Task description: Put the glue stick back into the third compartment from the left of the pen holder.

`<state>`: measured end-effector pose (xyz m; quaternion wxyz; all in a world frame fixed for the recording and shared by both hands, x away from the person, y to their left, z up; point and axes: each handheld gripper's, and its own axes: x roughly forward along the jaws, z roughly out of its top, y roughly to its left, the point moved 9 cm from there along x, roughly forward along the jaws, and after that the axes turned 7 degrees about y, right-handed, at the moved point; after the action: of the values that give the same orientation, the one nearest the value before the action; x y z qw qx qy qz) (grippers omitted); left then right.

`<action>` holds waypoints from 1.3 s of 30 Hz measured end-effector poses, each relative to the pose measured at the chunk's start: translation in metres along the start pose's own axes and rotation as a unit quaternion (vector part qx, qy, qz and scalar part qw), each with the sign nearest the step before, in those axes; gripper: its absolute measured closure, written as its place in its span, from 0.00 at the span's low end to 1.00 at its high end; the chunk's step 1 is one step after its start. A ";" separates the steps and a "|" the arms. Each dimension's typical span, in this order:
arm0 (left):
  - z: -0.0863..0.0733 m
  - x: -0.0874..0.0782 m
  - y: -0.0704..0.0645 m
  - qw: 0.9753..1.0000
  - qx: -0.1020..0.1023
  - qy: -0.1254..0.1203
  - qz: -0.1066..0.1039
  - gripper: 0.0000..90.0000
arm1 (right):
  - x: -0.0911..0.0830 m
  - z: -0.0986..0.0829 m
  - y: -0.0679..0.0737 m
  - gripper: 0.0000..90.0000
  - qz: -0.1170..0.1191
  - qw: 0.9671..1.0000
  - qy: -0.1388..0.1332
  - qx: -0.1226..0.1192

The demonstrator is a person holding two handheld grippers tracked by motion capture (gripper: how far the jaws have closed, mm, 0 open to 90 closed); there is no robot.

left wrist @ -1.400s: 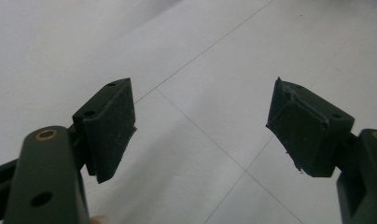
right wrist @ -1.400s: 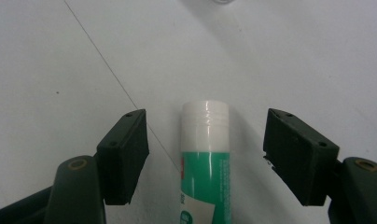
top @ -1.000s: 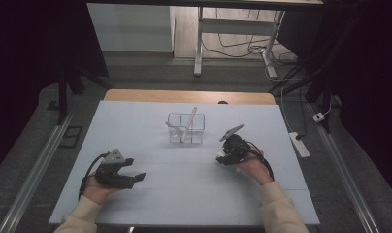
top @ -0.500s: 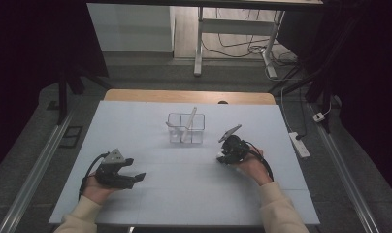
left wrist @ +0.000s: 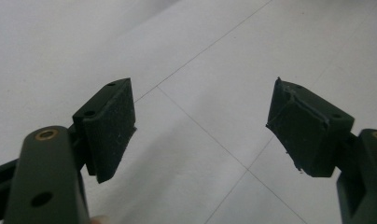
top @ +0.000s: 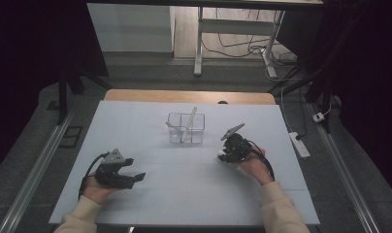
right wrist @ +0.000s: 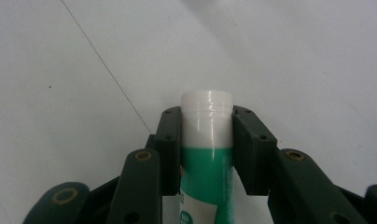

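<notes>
A green and white tube with a white cap [right wrist: 206, 140] sits clamped between the jaws of my right gripper [right wrist: 206, 122], cap pointing away from the camera. In the high view my right gripper [top: 223, 156] is low over the table, right of centre, with a bit of white at its tip. My left gripper [top: 135, 175] rests near the front left of the table; its jaws stand wide apart with bare table between them [left wrist: 203, 121]. A clear plastic two-compartment holder [top: 186, 128] stands at the middle back with a white stick-like item leaning in it.
The pale blue-grey table top [top: 184, 194] has thin seam lines. A power strip [top: 299, 144] lies on the floor off the table's right edge. A desk frame and cables stand beyond the far edge.
My right gripper has shifted slightly toward the front of the table. The left gripper has stayed where it was.
</notes>
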<state>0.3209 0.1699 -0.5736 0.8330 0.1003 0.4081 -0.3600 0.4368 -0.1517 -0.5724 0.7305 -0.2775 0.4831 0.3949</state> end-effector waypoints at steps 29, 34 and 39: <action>0.000 0.000 0.000 1.000 0.001 0.000 -0.001 0.26 | -0.037 0.011 -0.010 0.72 -0.013 0.997 -0.079 0.021; 0.000 0.000 0.000 1.000 0.001 0.001 0.000 0.26 | -0.043 0.013 -0.012 0.72 -0.017 0.995 -0.093 0.031; 0.000 0.000 0.000 1.000 0.001 0.001 0.000 0.26 | -0.053 0.017 -0.013 0.72 -0.012 0.991 -0.125 0.038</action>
<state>0.3210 0.1699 -0.5741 0.8323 0.1013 0.4085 -0.3607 0.4443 -0.1616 -0.5163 0.8001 -0.2039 0.3990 0.3988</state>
